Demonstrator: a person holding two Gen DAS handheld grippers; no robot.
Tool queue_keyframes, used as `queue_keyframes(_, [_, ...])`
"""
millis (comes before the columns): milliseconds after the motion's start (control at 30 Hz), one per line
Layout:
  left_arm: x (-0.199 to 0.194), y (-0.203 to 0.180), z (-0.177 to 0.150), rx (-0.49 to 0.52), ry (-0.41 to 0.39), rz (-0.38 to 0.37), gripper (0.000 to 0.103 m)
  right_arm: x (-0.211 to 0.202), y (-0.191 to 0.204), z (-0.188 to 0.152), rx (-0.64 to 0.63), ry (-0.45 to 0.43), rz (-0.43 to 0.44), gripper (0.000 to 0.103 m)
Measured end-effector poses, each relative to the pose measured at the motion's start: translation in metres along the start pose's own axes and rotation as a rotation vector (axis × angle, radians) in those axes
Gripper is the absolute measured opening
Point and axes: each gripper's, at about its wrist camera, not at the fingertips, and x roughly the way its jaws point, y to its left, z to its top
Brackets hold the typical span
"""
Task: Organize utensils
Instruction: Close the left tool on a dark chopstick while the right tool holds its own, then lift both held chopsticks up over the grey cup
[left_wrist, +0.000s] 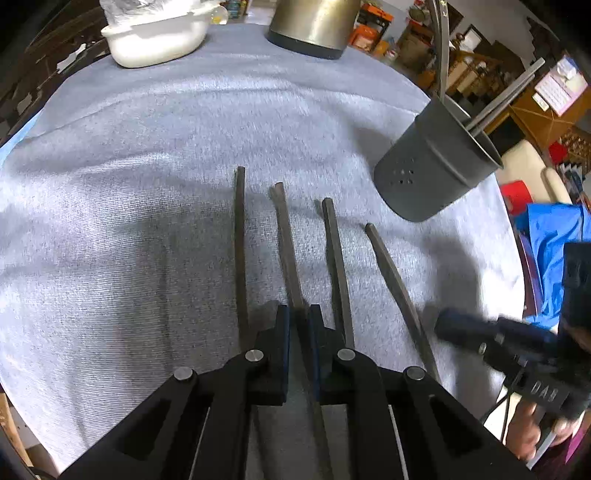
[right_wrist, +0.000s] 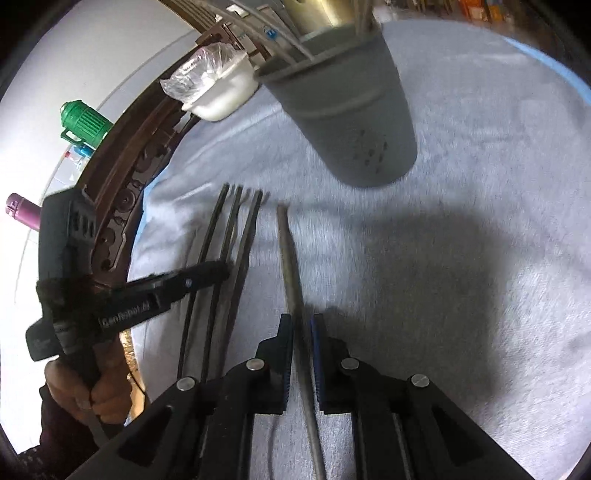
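Several dark chopsticks lie side by side on the grey-blue cloth (left_wrist: 147, 166). My left gripper (left_wrist: 298, 310) is shut on the second chopstick from the left (left_wrist: 285, 229), near its close end. It also shows in the right wrist view as the left gripper (right_wrist: 221, 268), its tip over three chopsticks (right_wrist: 236, 240). My right gripper (right_wrist: 301, 320) straddles the rightmost chopstick (right_wrist: 290, 251), which lies on the cloth; its jaws stand slightly apart with a thin gap at the pads. A dark grey perforated holder (left_wrist: 436, 166) (right_wrist: 351, 110) stands beyond, with utensils in it.
A white bowl with crumpled plastic (left_wrist: 155, 40) and a metal pot (left_wrist: 314, 26) stand at the far edge of the cloth. A blue bag (left_wrist: 550, 240) lies off the right edge. A green jug (right_wrist: 86, 122) and pink bottle (right_wrist: 22, 214) sit beyond the table's brown rim.
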Motion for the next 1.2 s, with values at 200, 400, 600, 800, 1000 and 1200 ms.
queue_keyframes(200, [-0.005,0.005,0.016,0.026,0.004,0.004,0.010,0.006,0.011,0.021,-0.032,-0.024,-0.018,0.022])
queue_keyframes(400, [0.003,0.000,0.037,0.053,0.019,0.017,0.011,0.023,0.029,0.037,-0.102,-0.021,-0.068,0.022])
queue_keyframes(600, [0.008,0.005,0.047,0.044,0.029,0.017,0.011,0.042,0.034,0.042,-0.132,0.019,-0.119,0.021])
queue_keyframes(800, [0.016,0.005,0.055,0.041,0.029,0.006,0.011,0.045,0.034,0.043,-0.153,0.001,-0.144,0.008])
queue_keyframes(1000, [0.011,0.007,0.053,0.027,-0.002,0.015,0.008,0.028,0.028,0.039,-0.151,-0.048,-0.144,0.007])
queue_keyframes(1200, [-0.024,0.001,0.046,0.021,-0.107,0.001,0.007,-0.004,0.030,0.033,-0.179,-0.126,-0.101,0.007])
